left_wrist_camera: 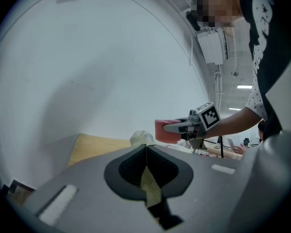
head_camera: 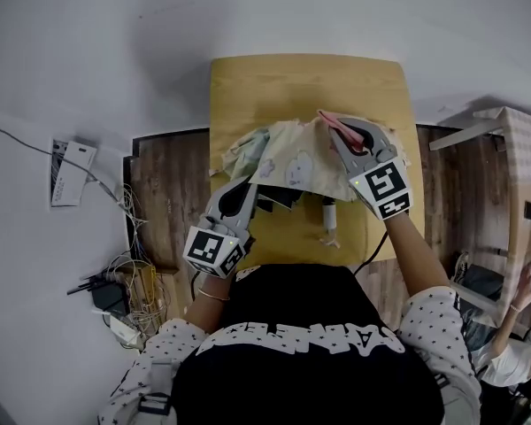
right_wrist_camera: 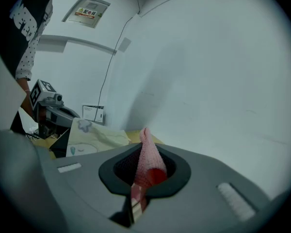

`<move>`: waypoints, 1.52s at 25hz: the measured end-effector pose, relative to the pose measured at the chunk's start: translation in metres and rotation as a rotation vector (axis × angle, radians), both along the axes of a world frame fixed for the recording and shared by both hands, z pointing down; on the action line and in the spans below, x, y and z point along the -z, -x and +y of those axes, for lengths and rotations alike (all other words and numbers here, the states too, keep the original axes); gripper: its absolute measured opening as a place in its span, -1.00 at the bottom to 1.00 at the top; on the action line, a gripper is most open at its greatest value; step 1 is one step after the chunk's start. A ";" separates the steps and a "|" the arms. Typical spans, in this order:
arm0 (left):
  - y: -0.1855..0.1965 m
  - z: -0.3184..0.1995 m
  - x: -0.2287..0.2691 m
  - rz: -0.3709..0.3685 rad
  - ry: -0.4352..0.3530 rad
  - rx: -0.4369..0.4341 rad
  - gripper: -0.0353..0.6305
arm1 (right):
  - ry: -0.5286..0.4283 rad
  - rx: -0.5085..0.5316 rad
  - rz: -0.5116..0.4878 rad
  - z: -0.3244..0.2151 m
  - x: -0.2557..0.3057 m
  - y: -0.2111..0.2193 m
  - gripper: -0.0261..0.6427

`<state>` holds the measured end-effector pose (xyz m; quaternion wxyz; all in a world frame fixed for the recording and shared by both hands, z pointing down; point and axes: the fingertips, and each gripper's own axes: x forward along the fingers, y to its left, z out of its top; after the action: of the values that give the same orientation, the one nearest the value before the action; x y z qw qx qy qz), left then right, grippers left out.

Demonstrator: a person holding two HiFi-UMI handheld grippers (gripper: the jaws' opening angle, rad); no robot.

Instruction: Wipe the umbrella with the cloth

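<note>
Pushed up against the white wall, a yellow wooden table. Spread over the table's middle and near half, a pale patterned umbrella, canopy crumpled and partly open, dark underside showing toward the table's near edge. At the table's near left corner, the left gripper, clamped tight on a fold of the cream canopy. Fabric pinched in the seam between the closed jaws, plain in the left gripper view. Over the table's right side, above the canopy, the right gripper, clenched on a pink cloth. In the right gripper view, the cloth rolled and sticking up from between the jaws. Unclear whether touching the canopy or just above it. On the table's bare near strip, right of centre, the umbrella's slim handle, pointing toward the near edge.
</note>
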<state>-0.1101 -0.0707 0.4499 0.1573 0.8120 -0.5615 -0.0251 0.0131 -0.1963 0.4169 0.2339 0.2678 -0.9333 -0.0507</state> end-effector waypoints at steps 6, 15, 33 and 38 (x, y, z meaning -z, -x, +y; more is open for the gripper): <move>0.001 -0.001 0.003 -0.009 0.004 0.050 -0.89 | 0.056 0.076 0.037 0.001 -0.025 0.008 -0.82; -0.001 0.000 0.003 -0.033 0.008 0.051 -0.89 | 0.143 0.148 0.073 0.027 -0.056 0.009 -0.82; -0.004 0.001 0.001 -0.025 0.020 0.050 -0.88 | 0.243 0.158 0.081 0.080 -0.077 -0.025 -0.82; -0.005 0.000 0.002 -0.027 0.021 0.046 -0.89 | 0.271 0.179 0.097 0.097 -0.084 -0.033 -0.82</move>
<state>-0.1048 -0.0707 0.4482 0.1575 0.7976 -0.5822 -0.0118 0.0462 -0.0991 0.5012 0.3073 0.1470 -0.9393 0.0421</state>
